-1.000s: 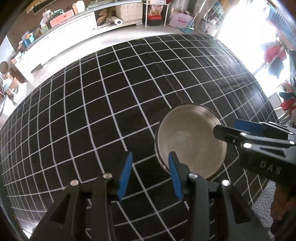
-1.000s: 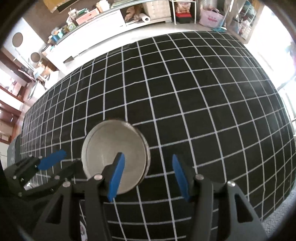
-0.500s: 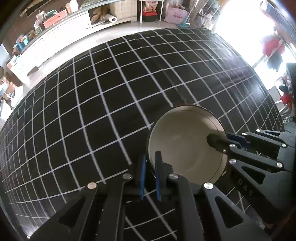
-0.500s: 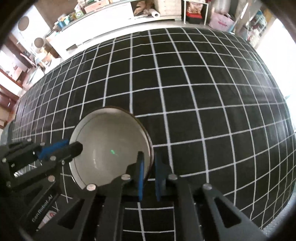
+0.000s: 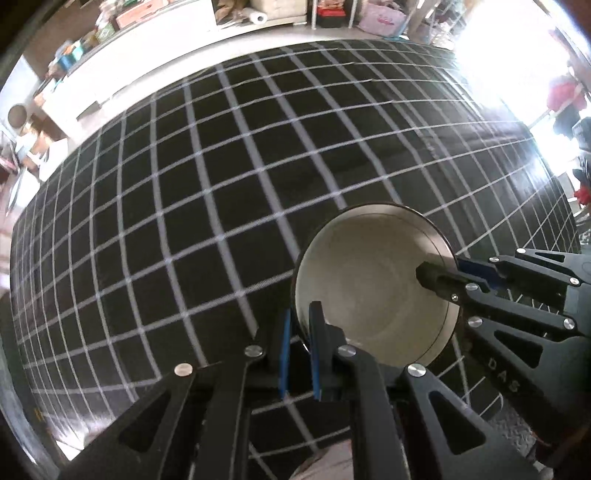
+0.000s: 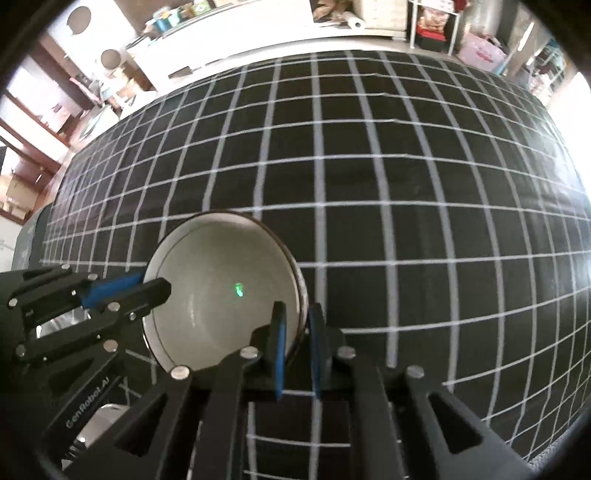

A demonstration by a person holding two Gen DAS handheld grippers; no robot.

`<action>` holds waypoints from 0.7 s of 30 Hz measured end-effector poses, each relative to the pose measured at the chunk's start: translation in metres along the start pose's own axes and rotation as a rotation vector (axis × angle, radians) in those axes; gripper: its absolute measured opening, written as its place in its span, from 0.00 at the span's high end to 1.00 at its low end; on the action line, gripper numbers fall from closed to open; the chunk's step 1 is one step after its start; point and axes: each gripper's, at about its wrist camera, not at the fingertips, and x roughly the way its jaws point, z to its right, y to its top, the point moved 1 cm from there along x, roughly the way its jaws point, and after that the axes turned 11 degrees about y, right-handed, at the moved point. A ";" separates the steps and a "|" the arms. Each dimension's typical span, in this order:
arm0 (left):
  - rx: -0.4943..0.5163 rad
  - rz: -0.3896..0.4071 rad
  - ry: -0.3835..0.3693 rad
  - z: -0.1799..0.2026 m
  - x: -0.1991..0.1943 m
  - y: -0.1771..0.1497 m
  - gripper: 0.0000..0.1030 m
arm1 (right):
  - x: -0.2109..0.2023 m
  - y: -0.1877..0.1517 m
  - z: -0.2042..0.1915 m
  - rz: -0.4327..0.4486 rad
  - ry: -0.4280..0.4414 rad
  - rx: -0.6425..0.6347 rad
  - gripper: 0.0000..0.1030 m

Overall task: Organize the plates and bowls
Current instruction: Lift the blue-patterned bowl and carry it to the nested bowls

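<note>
Bowl (image 5: 369,288) sits low and right of centre in my left view, over the grid cloth (image 5: 184,221); it looks ceramic, rigid, glazed-slick and breakable. I've got my left gripper (image 5: 300,332) and right gripper (image 6: 295,332) each pinching opposite rim walls; the rim seems the best hold.

bowl (image 5: 373,295) underside hidden | shelf clutter (image 6: 192,9) too small | tablecloth (image 5: 184,221) edges cut off

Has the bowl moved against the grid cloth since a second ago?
Cannot tell: both cameras moved; the bowl looks bigger against the grid cloth, clamped by both grippers.
</note>
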 end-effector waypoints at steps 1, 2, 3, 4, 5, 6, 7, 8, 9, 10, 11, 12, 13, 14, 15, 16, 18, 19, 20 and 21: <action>-0.008 -0.006 0.005 -0.005 0.000 -0.006 0.92 | 0.001 -0.001 -0.003 -0.007 0.006 -0.002 0.86; -0.015 -0.010 0.011 -0.010 0.000 -0.011 0.92 | 0.003 -0.003 -0.008 -0.014 0.010 -0.004 0.86; -0.018 -0.013 0.014 -0.013 0.001 -0.015 0.93 | 0.004 -0.003 -0.013 -0.020 0.010 -0.013 0.86; -0.024 -0.015 0.017 -0.018 0.000 -0.021 0.92 | 0.004 -0.005 -0.016 -0.025 0.008 -0.019 0.86; -0.029 -0.016 0.018 -0.021 0.000 -0.025 0.92 | 0.005 -0.007 -0.021 -0.032 0.007 -0.027 0.86; -0.035 -0.016 0.015 -0.026 0.000 -0.030 0.92 | 0.006 -0.008 -0.024 -0.036 0.006 -0.032 0.86; -0.044 -0.017 0.009 -0.031 0.000 -0.035 0.93 | 0.007 -0.010 -0.026 -0.039 0.005 -0.037 0.86; -0.053 -0.017 0.003 -0.034 0.000 -0.039 0.93 | 0.007 -0.012 -0.029 -0.042 0.004 -0.042 0.86; -0.065 -0.016 -0.004 -0.039 0.000 -0.044 0.92 | 0.008 -0.013 -0.032 -0.043 0.005 -0.048 0.86; -0.074 -0.013 -0.012 -0.044 0.000 -0.049 0.92 | 0.009 -0.013 -0.034 -0.042 0.004 -0.052 0.86; -0.079 -0.010 -0.020 -0.049 0.002 -0.051 0.92 | 0.011 -0.012 -0.037 -0.042 0.001 -0.059 0.86; -0.087 -0.010 -0.028 -0.052 0.002 -0.054 0.92 | 0.012 -0.011 -0.037 -0.044 -0.001 -0.065 0.86; -0.094 -0.012 -0.035 -0.056 0.003 -0.057 0.92 | 0.011 -0.011 -0.036 -0.049 0.004 -0.062 0.86; -0.100 -0.010 -0.045 -0.058 0.003 -0.059 0.92 | 0.012 -0.008 -0.036 -0.050 0.009 -0.057 0.86; -0.102 -0.010 -0.050 -0.063 0.005 -0.061 0.92 | 0.011 -0.009 -0.036 -0.048 0.007 -0.052 0.86; -0.103 -0.008 -0.054 -0.064 0.004 -0.063 0.92 | 0.009 -0.010 -0.037 -0.045 0.006 -0.051 0.86; -0.098 -0.004 -0.056 -0.065 0.005 -0.063 0.92 | 0.005 -0.013 -0.032 -0.046 0.010 -0.045 0.86; -0.094 -0.002 -0.056 -0.065 0.008 -0.063 0.92 | 0.004 -0.015 -0.030 -0.045 0.012 -0.035 0.86; -0.090 -0.001 -0.055 -0.063 0.009 -0.062 0.92 | 0.003 -0.018 -0.031 -0.045 0.015 -0.025 0.86; -0.086 -0.002 -0.057 -0.063 0.011 -0.062 0.92 | 0.003 -0.020 -0.031 -0.048 0.019 -0.015 0.86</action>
